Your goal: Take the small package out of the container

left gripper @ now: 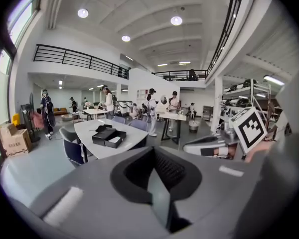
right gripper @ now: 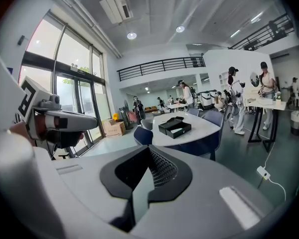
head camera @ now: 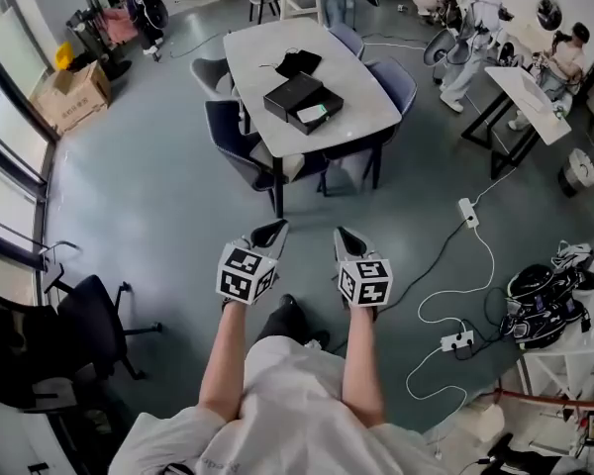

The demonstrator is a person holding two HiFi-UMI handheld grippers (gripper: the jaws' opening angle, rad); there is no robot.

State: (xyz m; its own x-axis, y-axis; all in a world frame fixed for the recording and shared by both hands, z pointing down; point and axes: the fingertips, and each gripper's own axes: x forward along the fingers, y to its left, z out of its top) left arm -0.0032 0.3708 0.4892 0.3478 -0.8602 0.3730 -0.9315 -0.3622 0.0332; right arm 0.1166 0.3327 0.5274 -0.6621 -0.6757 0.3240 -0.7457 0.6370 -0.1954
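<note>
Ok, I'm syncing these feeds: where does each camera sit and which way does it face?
Head view: on the person's head, looking steeply down at the table and black box; forearms, left gripper and right gripper show.
Left gripper view: on that gripper, along its shut jaws toward the table; right gripper shows.
Right gripper view: likewise; left gripper shows.
All share the table.

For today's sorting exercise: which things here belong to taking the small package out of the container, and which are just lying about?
Job: container, small package, left gripper, right gripper.
Lying about: cardboard box, power strip, office chair.
</note>
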